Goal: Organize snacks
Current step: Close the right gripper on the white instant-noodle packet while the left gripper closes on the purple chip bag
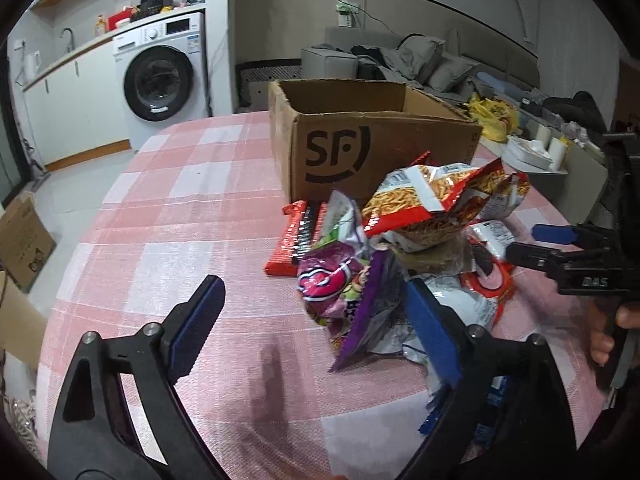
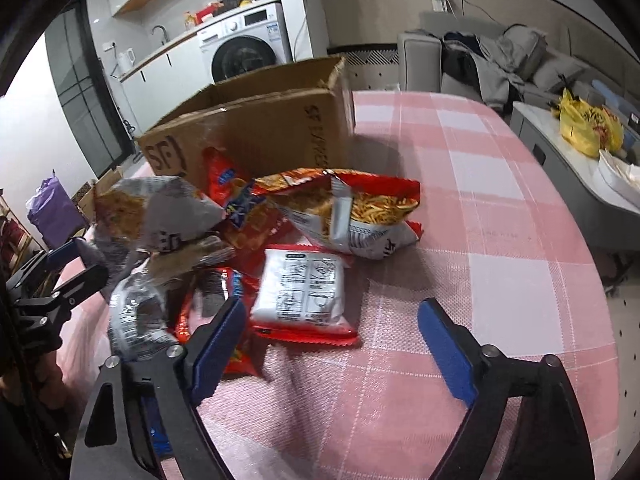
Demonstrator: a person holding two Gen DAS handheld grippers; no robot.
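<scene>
A brown cardboard box [image 1: 360, 136] marked SF stands open-topped on the counter [image 1: 172, 208], which wears a pink-and-white checked cloth, and serves here as the landmark. Heaped just in front of the box lies a pile of snack packets. A red-and-white bag of fried sticks [image 1: 432, 200] rests on top of the pile, close against the box's printed wall; in the right wrist view the same bag [image 2: 360, 208] lies open-mouthed toward the camera. On the side of the pile away from the box, a purple bag [image 1: 348, 292] stands tilted, and a flat red packet [image 1: 294, 236] lies on the cloth beside the box's near corner. A white-backed packet with red edges [image 2: 302, 292] lies flat on the cloth, farther from the box than the stick bag. The left tool [image 1: 316, 328] has its blue pads spread wide; the purple bag sits between them, one pad close by it, nothing gripped. The right tool [image 2: 334, 344] is likewise wide, over bare cloth next to the white-backed packet, holding nothing. A washing machine [image 1: 160, 76] stands well behind the box.
</scene>
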